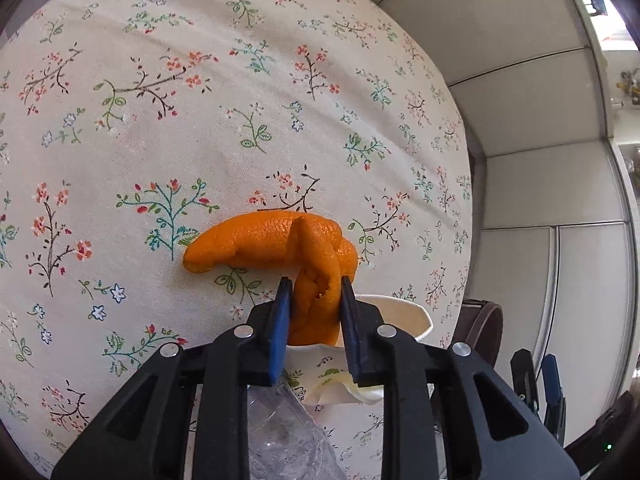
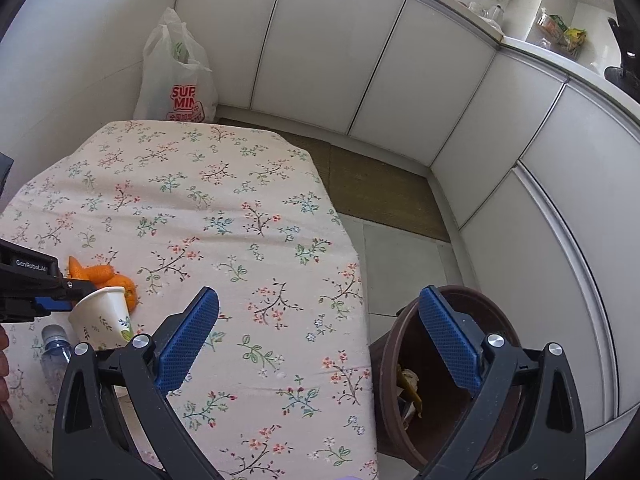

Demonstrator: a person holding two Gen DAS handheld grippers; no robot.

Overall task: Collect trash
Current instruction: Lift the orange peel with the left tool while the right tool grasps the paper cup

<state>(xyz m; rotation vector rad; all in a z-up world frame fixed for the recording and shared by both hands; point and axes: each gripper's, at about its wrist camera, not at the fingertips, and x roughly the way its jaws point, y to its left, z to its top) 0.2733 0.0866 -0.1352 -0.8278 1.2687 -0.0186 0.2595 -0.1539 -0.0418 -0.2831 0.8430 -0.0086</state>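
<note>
Left gripper (image 1: 314, 300) pinches orange peel (image 1: 272, 240) over the floral table (image 1: 160, 120); paper cup (image 1: 400, 316) and plastic bottle (image 1: 280, 432) lie just under it. Right wrist view: right gripper (image 2: 320, 332) spread wide, nothing between fingers, above table edge and brown trash bin (image 2: 404, 360) holding scraps; white plastic bag (image 2: 176, 76) beyond table.

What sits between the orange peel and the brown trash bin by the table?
Only bare floral tablecloth separates the orange peel from the brown bin, seen in the right wrist view; the paper cup stands beside the peel.
</note>
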